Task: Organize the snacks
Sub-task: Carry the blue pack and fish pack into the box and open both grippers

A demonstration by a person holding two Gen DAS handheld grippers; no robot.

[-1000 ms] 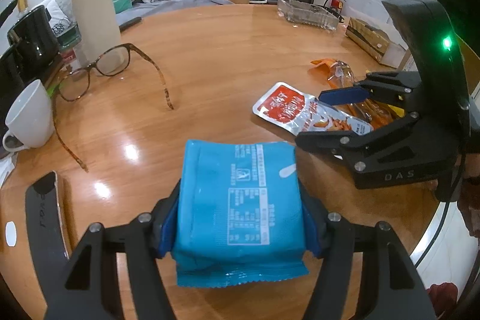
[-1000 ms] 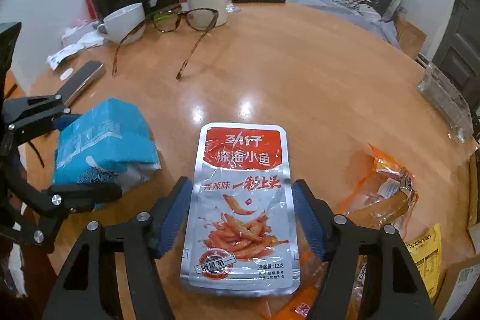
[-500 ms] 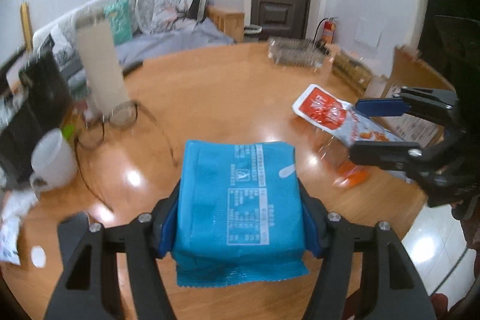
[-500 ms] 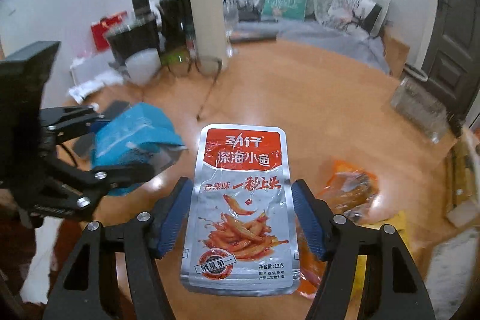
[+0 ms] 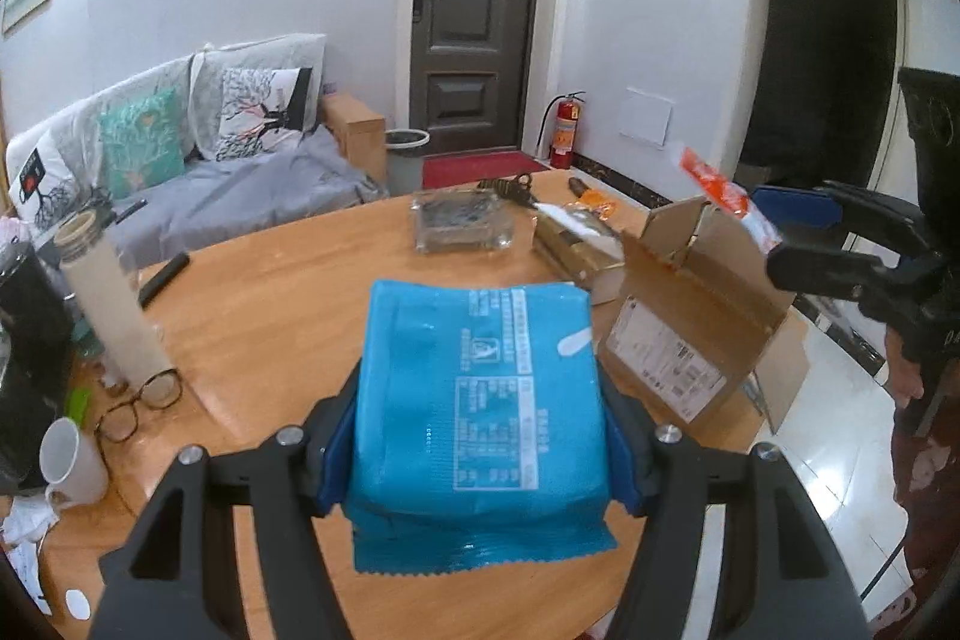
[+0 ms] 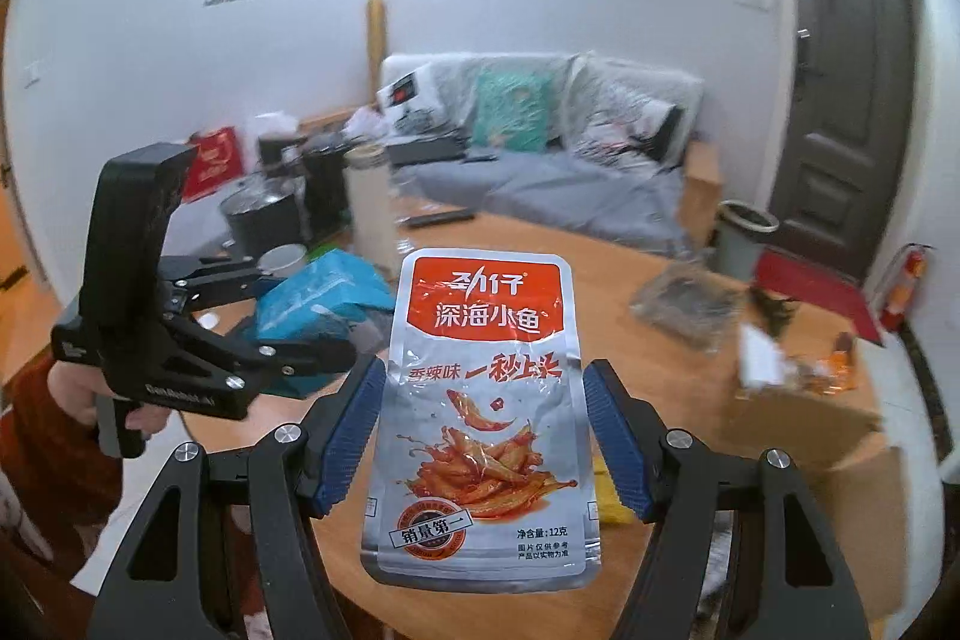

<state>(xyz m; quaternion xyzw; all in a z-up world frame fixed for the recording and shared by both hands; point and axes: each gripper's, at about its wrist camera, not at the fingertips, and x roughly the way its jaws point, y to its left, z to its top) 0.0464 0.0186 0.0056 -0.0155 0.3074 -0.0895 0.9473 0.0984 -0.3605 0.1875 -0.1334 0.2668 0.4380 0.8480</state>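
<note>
My left gripper (image 5: pixel 477 436) is shut on a blue snack pack (image 5: pixel 474 388) and holds it well above the round wooden table (image 5: pixel 270 304). My right gripper (image 6: pixel 480 424) is shut on a silver and red fish snack pouch (image 6: pixel 480 400), also lifted off the table. In the left wrist view the right gripper (image 5: pixel 780 244) and the pouch (image 5: pixel 726 196) hang above an open cardboard box (image 5: pixel 690 334) at the table's right edge. In the right wrist view the left gripper (image 6: pixel 312 322) with the blue pack (image 6: pixel 324 292) is at the left.
On the table are a glass ashtray (image 5: pixel 462 223), a wooden box (image 5: pixel 576 244), orange snack wrappers (image 5: pixel 594 202), a tall white bottle (image 5: pixel 111 304), glasses (image 5: pixel 141 403), a white mug (image 5: pixel 69 460) and a remote (image 5: pixel 165 277). A sofa stands behind.
Both grippers have risen from the table with their packs. The fish pouch was lifted off the table and carried right to above the cardboard box. Both views now look higher into the room.
</note>
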